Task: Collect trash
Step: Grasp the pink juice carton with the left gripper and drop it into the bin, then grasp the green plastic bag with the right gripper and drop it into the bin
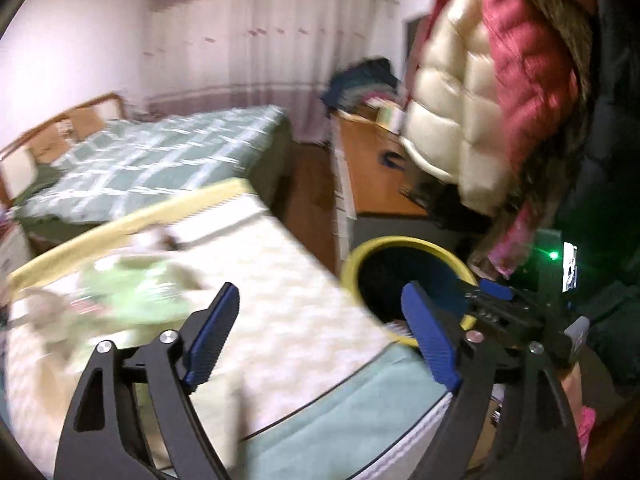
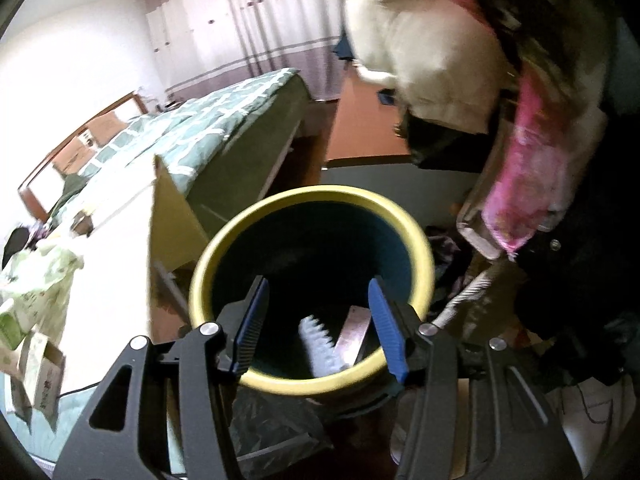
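My left tongs (image 1: 320, 340) stand released, nothing between the pads, over the pale mattress (image 1: 280, 280). The green wrappers (image 1: 136, 288) lie ahead to their left, blurred beyond telling their long axis. My left hand is the nearer to them. My right tongs (image 2: 320, 328) hang parted and empty above the yellow-rimmed bin (image 2: 320, 196), where a white comb-like scrap (image 2: 320, 344) lies. The bin floor is dark.

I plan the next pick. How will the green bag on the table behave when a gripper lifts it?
The green bag looks thin and crumpled, so it is probably floppy and light. It may sag or slip unless pinched at a fold. The left view is too blurred to judge more.
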A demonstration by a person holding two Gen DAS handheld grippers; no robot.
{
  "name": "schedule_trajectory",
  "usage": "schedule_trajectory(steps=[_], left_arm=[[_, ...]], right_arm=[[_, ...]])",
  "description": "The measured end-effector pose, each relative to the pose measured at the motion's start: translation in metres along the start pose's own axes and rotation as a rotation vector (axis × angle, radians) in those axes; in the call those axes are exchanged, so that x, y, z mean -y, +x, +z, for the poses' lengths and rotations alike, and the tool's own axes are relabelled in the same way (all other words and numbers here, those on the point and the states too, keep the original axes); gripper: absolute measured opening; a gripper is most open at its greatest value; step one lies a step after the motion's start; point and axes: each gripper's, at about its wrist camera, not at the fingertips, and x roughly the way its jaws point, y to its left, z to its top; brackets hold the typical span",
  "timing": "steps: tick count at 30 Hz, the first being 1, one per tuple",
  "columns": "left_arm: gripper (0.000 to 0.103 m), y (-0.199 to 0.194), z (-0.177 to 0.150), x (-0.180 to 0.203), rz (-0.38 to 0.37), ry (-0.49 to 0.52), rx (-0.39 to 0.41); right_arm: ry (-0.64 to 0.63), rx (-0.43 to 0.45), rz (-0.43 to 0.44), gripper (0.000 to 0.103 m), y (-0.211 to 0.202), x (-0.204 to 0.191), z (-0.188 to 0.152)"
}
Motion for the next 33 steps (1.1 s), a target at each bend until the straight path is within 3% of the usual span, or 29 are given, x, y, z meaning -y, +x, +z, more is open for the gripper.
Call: schedule_trajectory(steps=[9,14,23,33], left_arm=[[0.09,-0.113,-0.053,-0.119,0.326,-0.169,0.081],[0.09,-0.148,-0.082,-0.165,0.431,-0.251,0.099],[0.09,-0.154,-0.109,-0.194,0.422,-0.307,0.101],[0.091,-0.14,-0.117,-0.202,0.39,-0.337,0.074]], right_arm=[[-0.159,-0.02,0.141,0.051,-0.009,-0.093,-0.017],[-0.276,-0.024,0.261,0.051,-0.021,-0.163,-0.029],[-0.533,0.018,0.327,0.051,-0.016,-0.277,-0.039],[-0.673,0.025,0.265,0.05,0.012,-0.326,-0.038]])
